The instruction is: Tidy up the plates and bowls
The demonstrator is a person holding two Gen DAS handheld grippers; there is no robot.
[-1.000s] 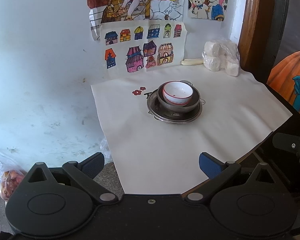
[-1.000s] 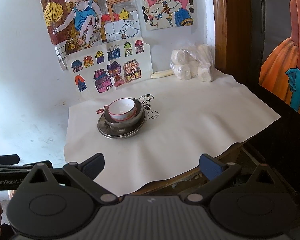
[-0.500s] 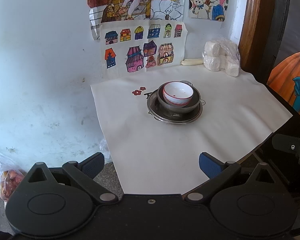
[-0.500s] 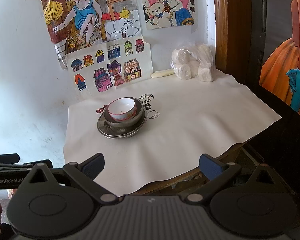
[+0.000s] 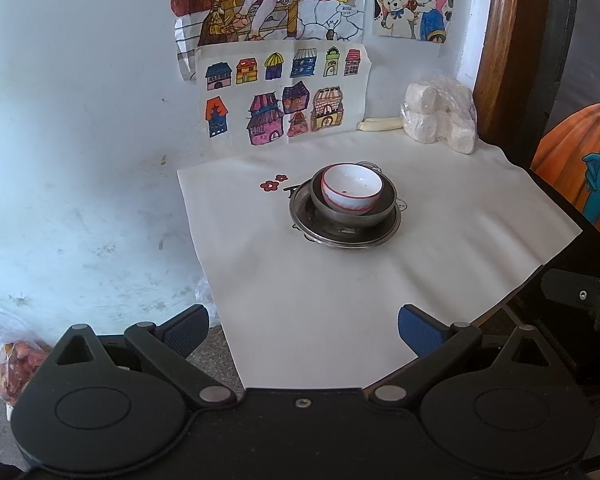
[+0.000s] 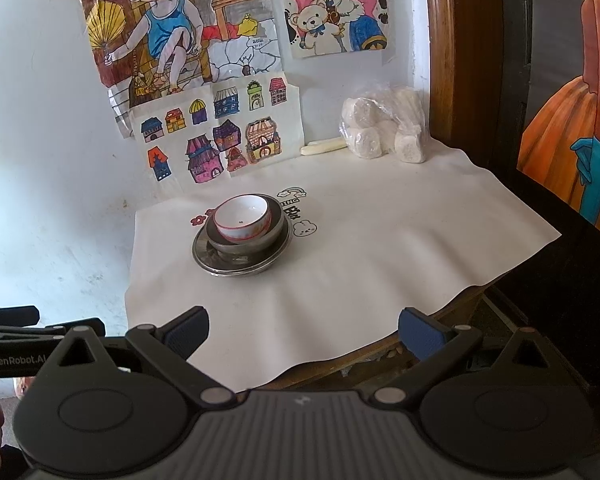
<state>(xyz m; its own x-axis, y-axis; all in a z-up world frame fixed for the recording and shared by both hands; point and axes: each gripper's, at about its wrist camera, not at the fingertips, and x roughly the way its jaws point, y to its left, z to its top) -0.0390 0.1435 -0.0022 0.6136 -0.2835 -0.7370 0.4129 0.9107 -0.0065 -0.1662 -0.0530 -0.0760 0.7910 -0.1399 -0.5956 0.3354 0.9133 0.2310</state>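
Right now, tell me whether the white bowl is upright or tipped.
Tilted: the white bowl leans inside the dark bowl, mouth up, rim uneven.

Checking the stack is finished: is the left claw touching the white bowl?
Apart. In the left wrist view the left claw hangs open near the cloth's front edge, with bare cloth between it and the white bowl.

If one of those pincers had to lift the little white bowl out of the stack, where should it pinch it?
Probably the rim of the white bowl, coming down from above with one finger inside and one outside. It sits upright in the dark bowl, whose wall hides its lower sides, so only the red-edged lip stands free. The near edge, facing the open right gripper, looks easiest to reach.
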